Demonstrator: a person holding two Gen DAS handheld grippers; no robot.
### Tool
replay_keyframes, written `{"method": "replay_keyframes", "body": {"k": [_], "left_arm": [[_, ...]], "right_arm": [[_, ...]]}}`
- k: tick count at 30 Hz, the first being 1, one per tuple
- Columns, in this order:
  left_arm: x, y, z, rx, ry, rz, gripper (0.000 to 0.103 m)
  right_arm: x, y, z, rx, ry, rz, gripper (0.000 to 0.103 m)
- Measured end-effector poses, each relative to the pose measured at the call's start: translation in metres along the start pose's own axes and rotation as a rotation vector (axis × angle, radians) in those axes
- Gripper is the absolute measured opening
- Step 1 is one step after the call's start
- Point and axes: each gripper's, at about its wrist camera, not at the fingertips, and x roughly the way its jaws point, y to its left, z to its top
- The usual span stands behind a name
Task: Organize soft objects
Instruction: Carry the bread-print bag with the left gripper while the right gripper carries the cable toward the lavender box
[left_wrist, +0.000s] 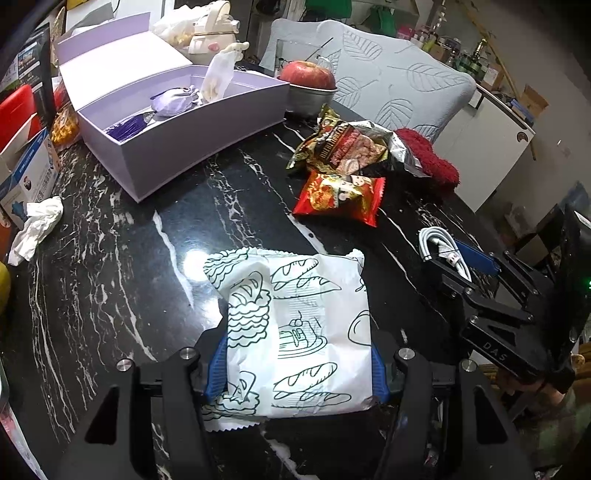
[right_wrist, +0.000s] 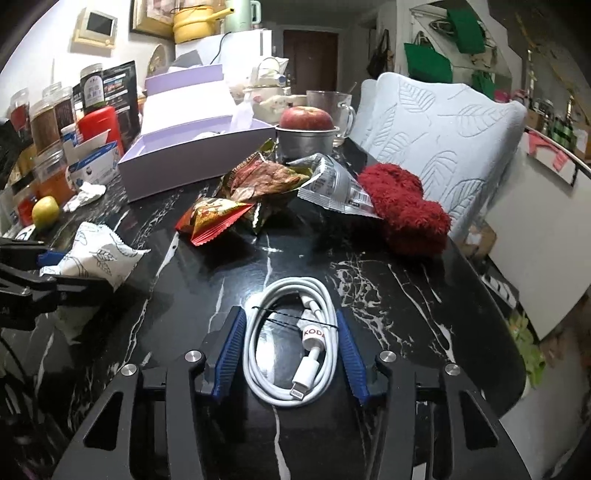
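My left gripper (left_wrist: 297, 363) is shut on a white bread-print packet (left_wrist: 295, 332), which rests on the black marble table (left_wrist: 147, 258); the packet also shows in the right wrist view (right_wrist: 99, 254). My right gripper (right_wrist: 291, 343) has its blue pads on both sides of a coiled white cable (right_wrist: 291, 343) lying on the table; the cable also shows in the left wrist view (left_wrist: 441, 253). A red snack bag (left_wrist: 341, 194), a crumpled foil snack bag (left_wrist: 347, 147) and a red fuzzy cloth (left_wrist: 430, 158) lie mid-table. An open lilac box (left_wrist: 177, 125) holds a purple pouch (left_wrist: 171, 103).
An apple (left_wrist: 306, 75) sits in a metal bowl behind the snacks. A crumpled tissue (left_wrist: 35, 227) and a blue carton (left_wrist: 29, 173) lie at the left. A lemon (right_wrist: 45, 212) and jars stand at the far left. A leaf-pattern cushion (right_wrist: 443, 129) is at the right.
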Motion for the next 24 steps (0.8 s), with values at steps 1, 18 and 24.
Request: {"method": "replay_keyframes", "body": {"k": [1,18,24], "left_arm": [[-0.001,-0.001,0.000,0.003,-0.002,-0.001,0.059],[-0.029,-0.011,-0.006,0.032,-0.057,-0.029,0.059],[-0.045,-0.013,-0.007,0.032,-0.091,-0.025,0.059]], "right_arm": [[-0.001,0.000,0.000,0.001,0.001,0.001,0.049],[-0.031,0.011,0.003,0.050,-0.002,0.119,0.049],[-0.045,0.028,0.007,0.052,-0.025,0.175,0.049]]}}
